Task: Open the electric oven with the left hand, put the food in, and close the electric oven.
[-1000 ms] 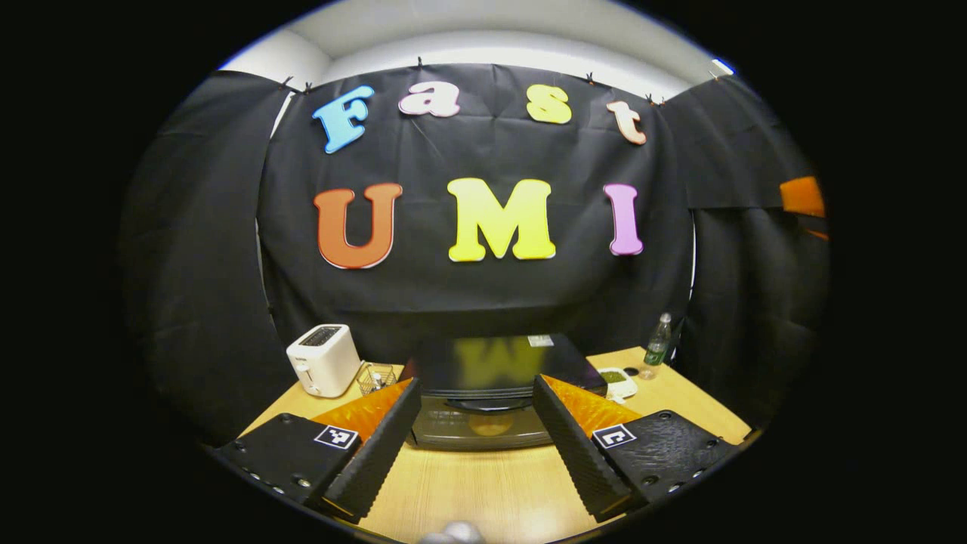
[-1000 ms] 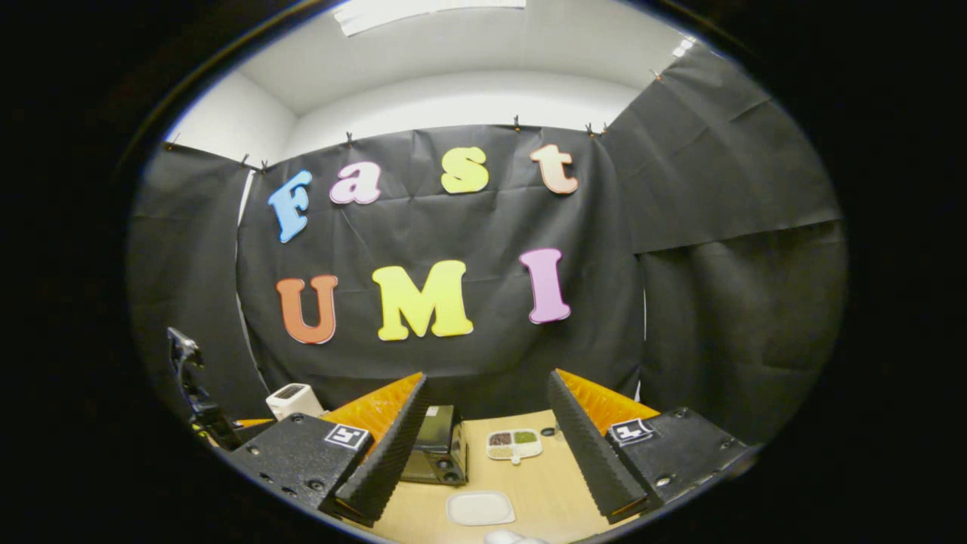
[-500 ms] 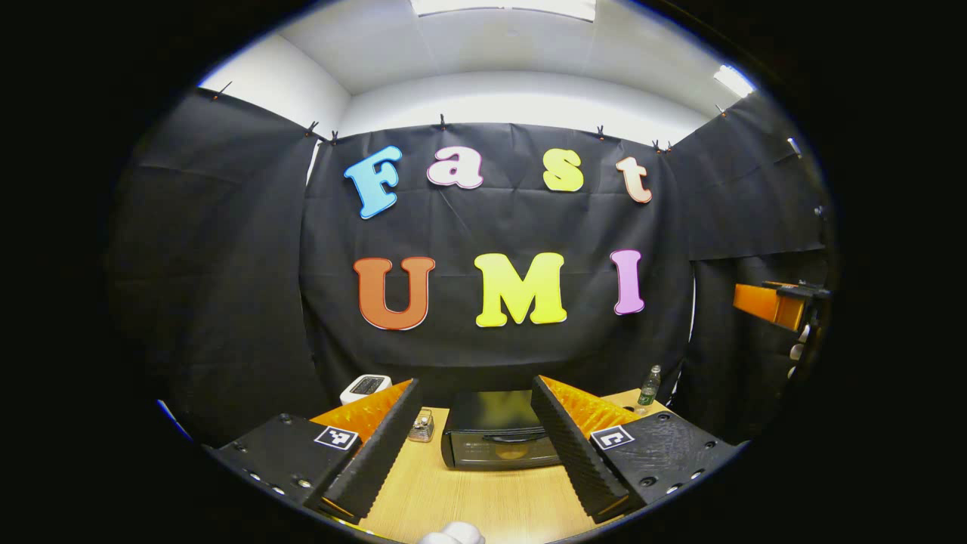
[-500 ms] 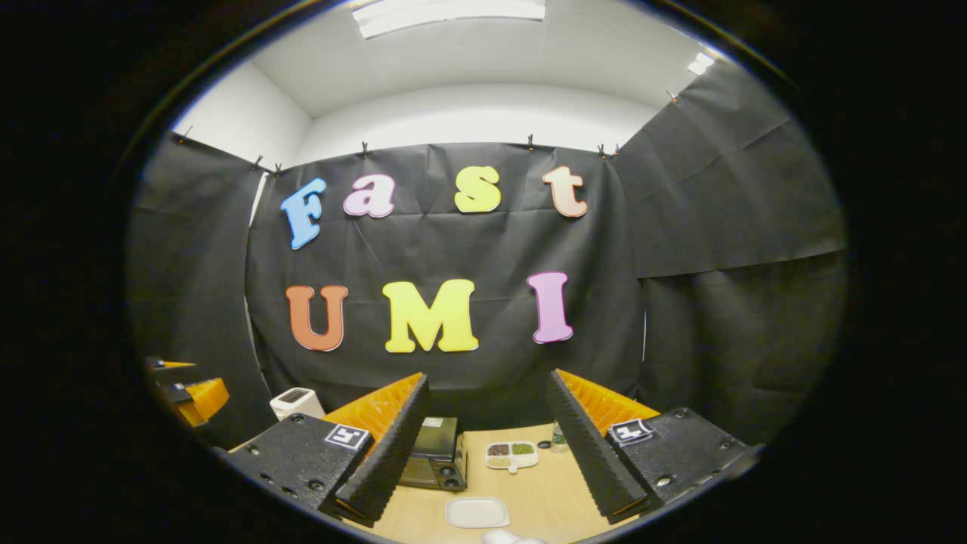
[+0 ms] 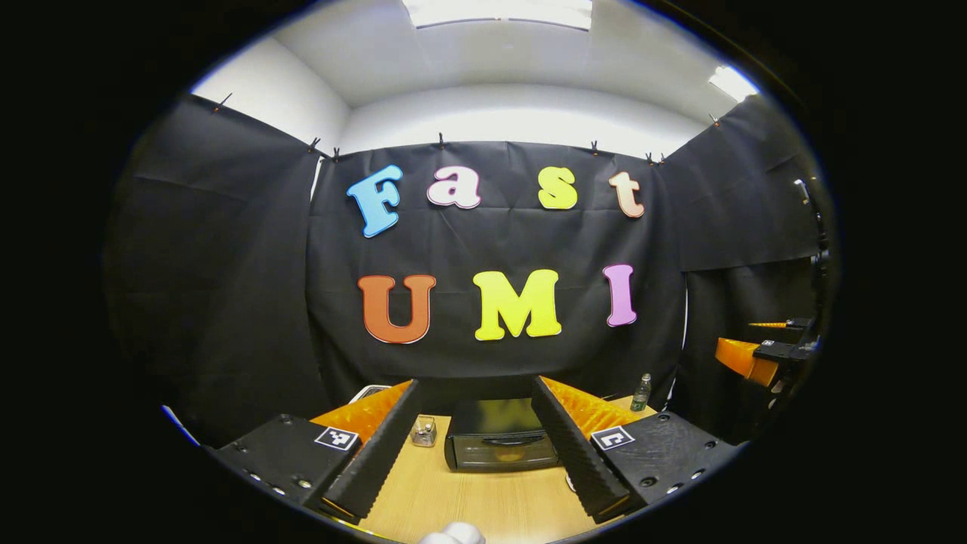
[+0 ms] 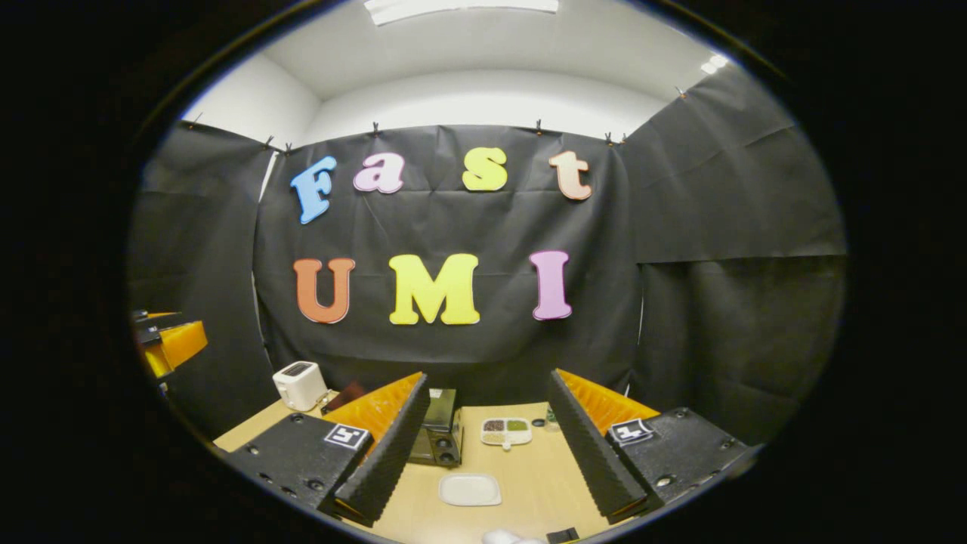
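Both grippers held high and spread wide, nothing between their fingers, with the electric oven [image 5: 501, 440] shut on the wooden table [image 5: 483, 506] ahead of me.

From the left gripper view I see the oven framed between the spread fingers of my left gripper [image 5: 476, 442], door closed, well apart from the tips; a small wire basket [image 5: 424, 431] sits just beside its left side, and a drink bottle [image 5: 641, 391] stands off near the back right corner. My right gripper [image 6: 483, 442] is likewise parted and empty in the right gripper view, where the oven [image 6: 438, 434] lies left of centre, a divided food tray [image 6: 506, 431] near its right, an empty white plate [image 6: 470, 489] nearer to me, and a white toaster [image 6: 300, 384] far left.
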